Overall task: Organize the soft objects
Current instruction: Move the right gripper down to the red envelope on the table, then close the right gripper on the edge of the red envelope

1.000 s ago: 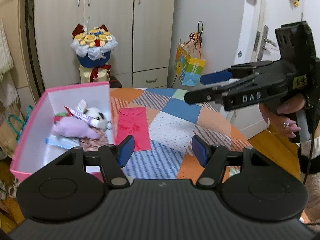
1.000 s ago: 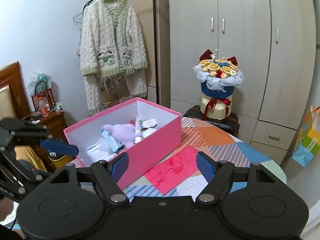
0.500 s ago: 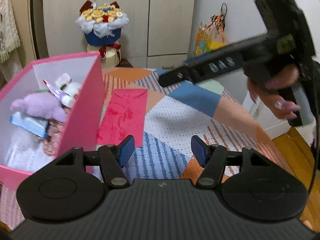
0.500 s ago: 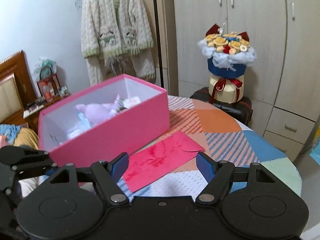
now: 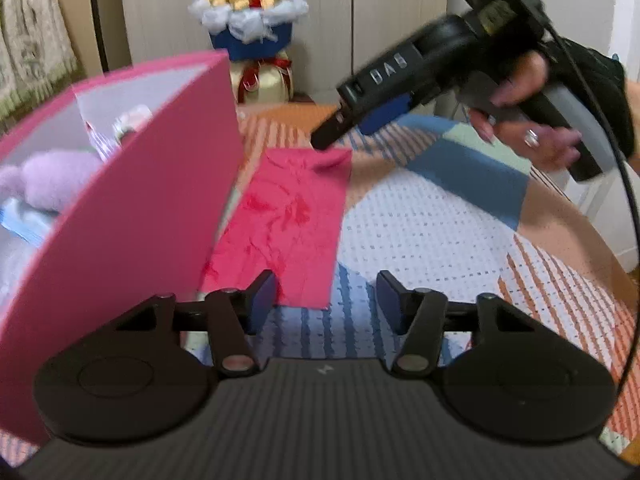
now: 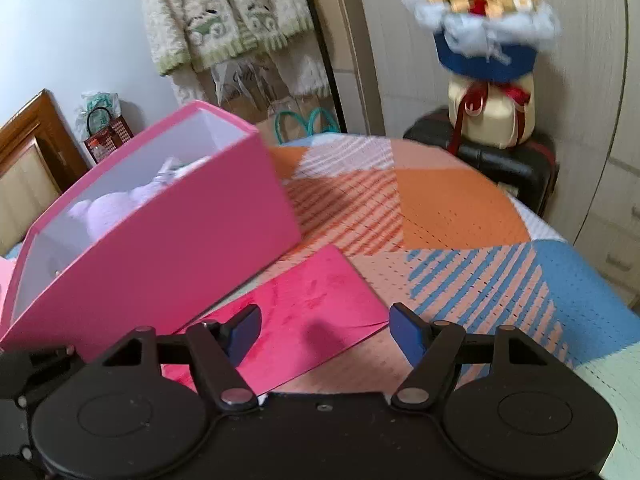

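A flat red envelope-like pouch [image 5: 288, 220] lies on the patchwork tablecloth beside a pink box [image 5: 132, 216]. The box holds a purple plush toy [image 5: 52, 178] and other small items. My left gripper [image 5: 326, 300] is open and empty, low over the pouch's near end. My right gripper [image 6: 324, 330] is open and empty, just above the pouch [image 6: 304, 320]. In the left wrist view its fingertips [image 5: 324, 142] reach down to the pouch's far edge. The pink box [image 6: 168, 248] stands left of it, with the purple plush [image 6: 108, 210] inside.
A flower bouquet [image 5: 248, 20] stands on a dark case [image 6: 496, 160] behind the round table. Wardrobe doors are behind it. A knitted cardigan [image 6: 224, 12] hangs at the back left. The table edge [image 5: 592, 228] curves away on the right.
Both grippers have dropped lower and moved closer to the red pouch. The right gripper has swung down from above the table to the pouch's far edge.
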`<state>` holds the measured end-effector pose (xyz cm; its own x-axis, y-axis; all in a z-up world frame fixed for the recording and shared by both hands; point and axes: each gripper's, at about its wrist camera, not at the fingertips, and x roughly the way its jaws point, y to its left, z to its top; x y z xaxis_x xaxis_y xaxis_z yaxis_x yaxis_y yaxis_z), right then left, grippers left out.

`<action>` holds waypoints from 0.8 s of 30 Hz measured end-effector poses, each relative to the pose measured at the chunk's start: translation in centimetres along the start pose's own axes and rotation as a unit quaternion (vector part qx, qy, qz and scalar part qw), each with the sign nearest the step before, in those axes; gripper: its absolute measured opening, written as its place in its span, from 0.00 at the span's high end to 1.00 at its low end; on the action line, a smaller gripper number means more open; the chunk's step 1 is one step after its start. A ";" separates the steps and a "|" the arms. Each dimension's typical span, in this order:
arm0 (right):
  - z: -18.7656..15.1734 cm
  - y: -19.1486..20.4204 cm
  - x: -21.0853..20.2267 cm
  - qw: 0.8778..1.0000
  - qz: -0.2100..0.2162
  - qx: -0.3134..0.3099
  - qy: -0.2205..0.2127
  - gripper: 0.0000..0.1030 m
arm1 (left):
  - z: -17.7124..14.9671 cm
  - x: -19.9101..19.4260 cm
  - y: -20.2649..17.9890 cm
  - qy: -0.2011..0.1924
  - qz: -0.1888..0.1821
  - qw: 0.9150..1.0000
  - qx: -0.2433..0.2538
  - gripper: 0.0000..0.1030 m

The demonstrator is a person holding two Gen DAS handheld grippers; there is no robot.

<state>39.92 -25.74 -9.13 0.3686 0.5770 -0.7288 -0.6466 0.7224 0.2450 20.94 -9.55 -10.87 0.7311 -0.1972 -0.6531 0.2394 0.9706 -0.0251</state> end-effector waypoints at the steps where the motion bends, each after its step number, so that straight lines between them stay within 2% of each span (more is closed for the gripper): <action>1: 0.3 -0.6 0.5 1.000 0.003 0.006 0.005 0.27 | -0.1 0.3 0.1 0.006 -0.006 1.000 -0.004 0.49; 9: 1.5 -3.7 3.4 0.998 0.040 0.034 0.047 0.27 | -0.7 0.8 -0.3 -0.003 0.007 1.000 0.007 0.51; 15: 1.2 -4.0 4.0 0.993 0.102 0.033 0.056 0.26 | -0.7 0.8 0.3 -0.008 -0.003 1.000 -0.004 0.53; 17: 1.1 -4.0 4.0 0.993 0.102 0.039 0.054 0.28 | -0.8 0.9 0.2 -0.009 -0.001 1.000 -0.002 0.53; 19: 1.2 -4.0 3.9 0.994 0.088 0.041 0.050 0.43 | -0.8 0.9 0.2 -0.010 0.000 1.000 0.001 0.53; 21: 1.1 -4.3 3.6 0.996 0.062 0.047 0.045 0.70 | -0.8 0.8 0.2 -0.010 -0.002 1.000 -0.001 0.53; 24: 0.5 -5.9 2.8 0.993 0.069 0.085 0.037 0.88 | -0.7 0.7 0.2 -0.010 -0.005 1.000 0.001 0.53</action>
<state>45.06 -28.19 -12.31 0.2301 0.6506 -0.7237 -0.5636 0.6954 0.4459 21.09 -9.36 -11.88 0.7410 -0.2094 -0.6381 0.2479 0.9683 -0.0298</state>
